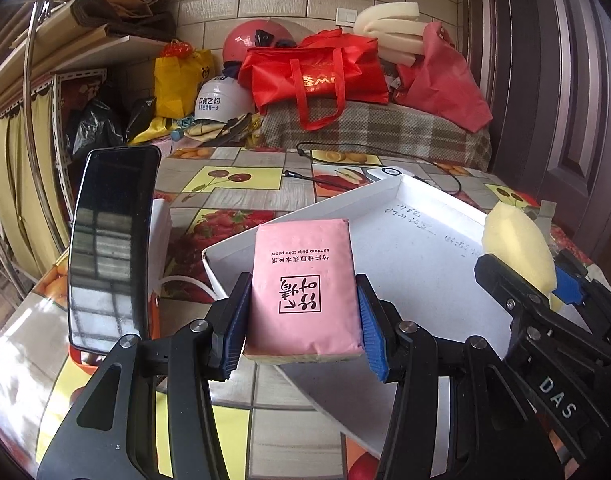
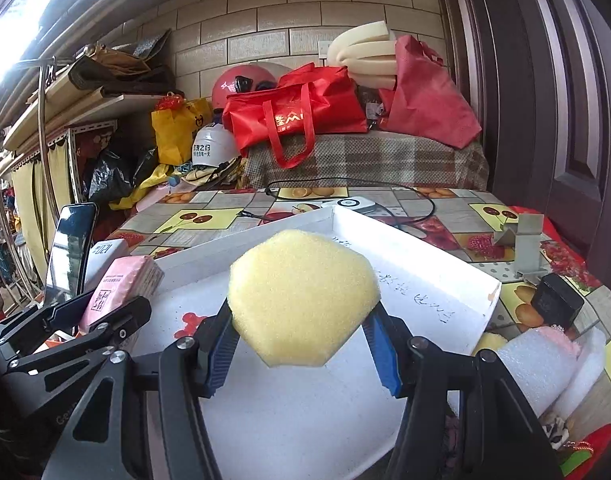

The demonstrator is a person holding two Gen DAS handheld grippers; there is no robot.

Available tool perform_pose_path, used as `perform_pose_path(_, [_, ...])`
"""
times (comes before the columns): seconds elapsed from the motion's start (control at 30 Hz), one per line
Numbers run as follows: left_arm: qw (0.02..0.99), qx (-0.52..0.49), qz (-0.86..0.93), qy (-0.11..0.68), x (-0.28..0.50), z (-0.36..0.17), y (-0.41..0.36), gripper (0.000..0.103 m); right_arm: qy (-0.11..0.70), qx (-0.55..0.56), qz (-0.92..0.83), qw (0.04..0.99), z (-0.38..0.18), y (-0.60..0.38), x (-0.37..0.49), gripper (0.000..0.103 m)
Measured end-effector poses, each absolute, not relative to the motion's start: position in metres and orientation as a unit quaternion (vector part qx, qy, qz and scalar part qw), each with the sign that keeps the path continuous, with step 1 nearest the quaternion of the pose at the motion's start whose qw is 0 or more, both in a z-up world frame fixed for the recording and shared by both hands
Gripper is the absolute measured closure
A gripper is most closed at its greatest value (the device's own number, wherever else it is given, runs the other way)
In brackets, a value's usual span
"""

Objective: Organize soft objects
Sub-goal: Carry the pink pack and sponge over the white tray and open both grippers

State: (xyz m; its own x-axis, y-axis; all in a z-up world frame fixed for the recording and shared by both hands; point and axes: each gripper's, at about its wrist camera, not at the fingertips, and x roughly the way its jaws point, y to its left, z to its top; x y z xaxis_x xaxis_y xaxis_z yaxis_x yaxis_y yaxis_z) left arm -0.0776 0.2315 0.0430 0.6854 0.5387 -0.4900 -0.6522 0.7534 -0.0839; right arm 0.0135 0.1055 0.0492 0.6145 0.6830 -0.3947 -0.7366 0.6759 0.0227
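Clamping a pink tissue pack (image 1: 305,284) between its blue pads, the left tool (image 1: 301,320) holds it off the counter (image 1: 225,184), above the near left edge of the white tray (image 1: 425,264). The right tool (image 2: 301,340) is closed on a yellow sponge (image 2: 301,296), squeezing its lower sides, and holds it over the tray's middle, to the right of the tissue pack. Handwriting shows on the tray floor beyond the sponge. A dark phone (image 1: 113,248) stands upright left of the tray, and a black cable (image 1: 385,152) lies on the counter behind the tray.
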Motion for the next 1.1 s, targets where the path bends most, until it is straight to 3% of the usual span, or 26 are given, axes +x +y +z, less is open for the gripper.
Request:
perform_pose_path(0.2, [0.896, -0.151, 0.334, 0.250, -0.057, 0.037, 0.258, 0.054, 0.210, -0.053, 0.386, 0.896, 0.049, 0.107, 0.029, 0.044])
perform_pose_path(0.33, [0.909, -0.047, 0.337, 0.241, -0.033, 0.051, 0.242, 0.053, 0.216, -0.048, 0.386, 0.896, 0.049, 0.107, 0.031, 0.044])
perform_pose_path(0.5, [0.911, -0.027, 0.337, 0.234, 0.005, 0.070, 0.257, 0.053, 0.223, -0.034, 0.373, 0.900, 0.049, 0.112, 0.038, 0.044])
perform_pose_path(0.77, [0.907, -0.127, 0.320, 0.241, -0.014, 0.056, 0.276, 0.054, 0.244, -0.047, 0.370, 0.895, 0.044, 0.134, 0.051, 0.044])
perform_pose_path(1.0, [0.917, -0.093, 0.295, 0.251, -0.013, 0.044, 0.259, 0.053, 0.268, -0.024, 0.369, 0.890, 0.041, 0.128, 0.061, 0.042])
perform_pose_path(1.07, [0.911, -0.102, 0.313, 0.249, -0.016, 0.043, 0.264, 0.048, 0.264, -0.027, 0.368, 0.891, 0.042, 0.129, 0.059, 0.037])
perform_pose_path(1.1, [0.907, -0.105, 0.326, 0.246, -0.018, 0.043, 0.265, 0.036, 0.261, -0.028, 0.364, 0.893, 0.043, 0.128, 0.060, 0.034])
